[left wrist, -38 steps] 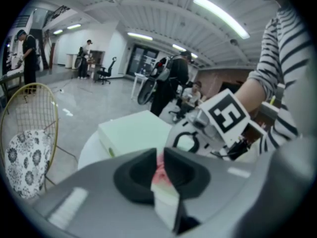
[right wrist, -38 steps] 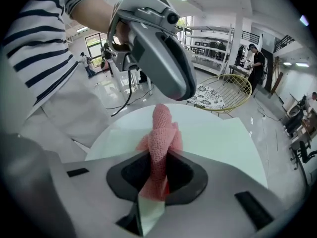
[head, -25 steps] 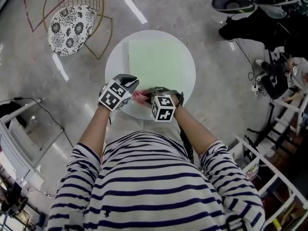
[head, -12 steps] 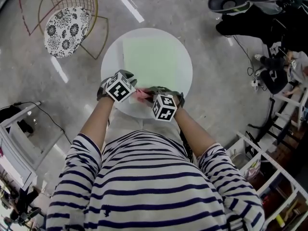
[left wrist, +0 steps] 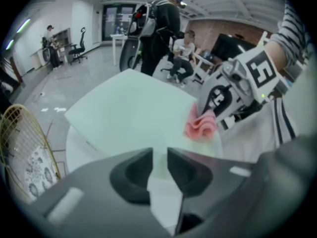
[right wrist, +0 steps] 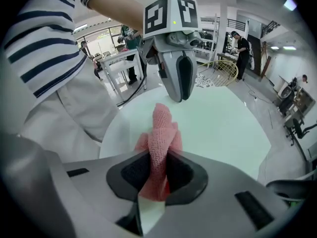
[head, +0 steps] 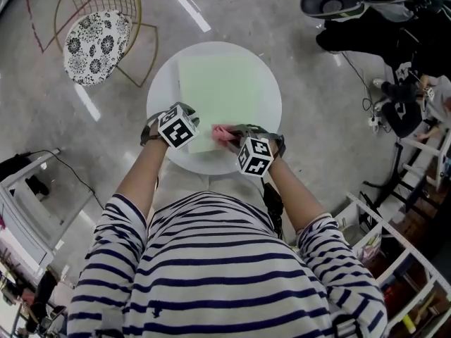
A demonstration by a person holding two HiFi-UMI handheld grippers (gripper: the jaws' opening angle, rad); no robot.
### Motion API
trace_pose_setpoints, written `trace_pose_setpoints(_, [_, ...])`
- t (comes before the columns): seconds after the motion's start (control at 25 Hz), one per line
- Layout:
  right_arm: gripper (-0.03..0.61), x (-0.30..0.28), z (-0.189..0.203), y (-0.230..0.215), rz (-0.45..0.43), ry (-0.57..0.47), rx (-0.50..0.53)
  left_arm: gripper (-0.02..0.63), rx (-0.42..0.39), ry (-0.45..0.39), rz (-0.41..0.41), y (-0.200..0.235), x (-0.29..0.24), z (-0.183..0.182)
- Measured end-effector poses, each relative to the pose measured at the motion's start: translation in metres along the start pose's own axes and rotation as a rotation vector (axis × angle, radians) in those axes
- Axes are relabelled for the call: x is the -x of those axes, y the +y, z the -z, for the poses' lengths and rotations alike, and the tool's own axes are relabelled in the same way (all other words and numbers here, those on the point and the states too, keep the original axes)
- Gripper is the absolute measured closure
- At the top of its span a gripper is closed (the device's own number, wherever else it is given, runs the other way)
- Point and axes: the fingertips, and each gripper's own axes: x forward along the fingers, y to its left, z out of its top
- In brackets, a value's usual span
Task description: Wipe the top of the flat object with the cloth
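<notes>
A pale green flat board (head: 218,83) lies on a round white table (head: 268,122). A crumpled pink cloth (head: 221,132) rests at the board's near edge, with my right gripper (head: 232,135) shut on it. In the right gripper view the cloth (right wrist: 161,133) sticks up from between the jaws over the board (right wrist: 223,123). My left gripper (head: 192,124) hovers over the board's near left corner, apart from the cloth, its jaws slightly open with nothing between them. The left gripper view shows the board (left wrist: 129,113), the cloth (left wrist: 200,125) and the right gripper (left wrist: 233,90) to the right.
A gold wire chair with a floral cushion (head: 95,34) stands left of the table. A dark scooter and bags (head: 352,5) sit at the upper right, white shelving (head: 394,238) at the right. People stand and sit in the room beyond (left wrist: 163,29).
The left gripper has let go of the cloth, opened and drawn back to the left. The right gripper has carried the cloth right and forward onto the board's near edge.
</notes>
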Motion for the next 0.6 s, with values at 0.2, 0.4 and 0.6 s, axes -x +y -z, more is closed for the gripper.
trace_pose_setpoints(0.2, [0.509,-0.004,-0.006,-0.035,0.034,0.020,0.028,0.523,-0.045,0.053,0.043,-0.002,-0.002,-0.001])
trace_pose_setpoints(0.4, [0.509,-0.005,-0.016,-0.088,0.077,0.052,0.099,0.525,-0.087,0.090,0.053,-0.001,-0.003,-0.001])
trace_pose_setpoints(0.6, [0.509,-0.005,-0.027,-0.143,0.126,0.064,0.111,0.528,-0.088,0.107,0.052,0.000,-0.004,-0.002])
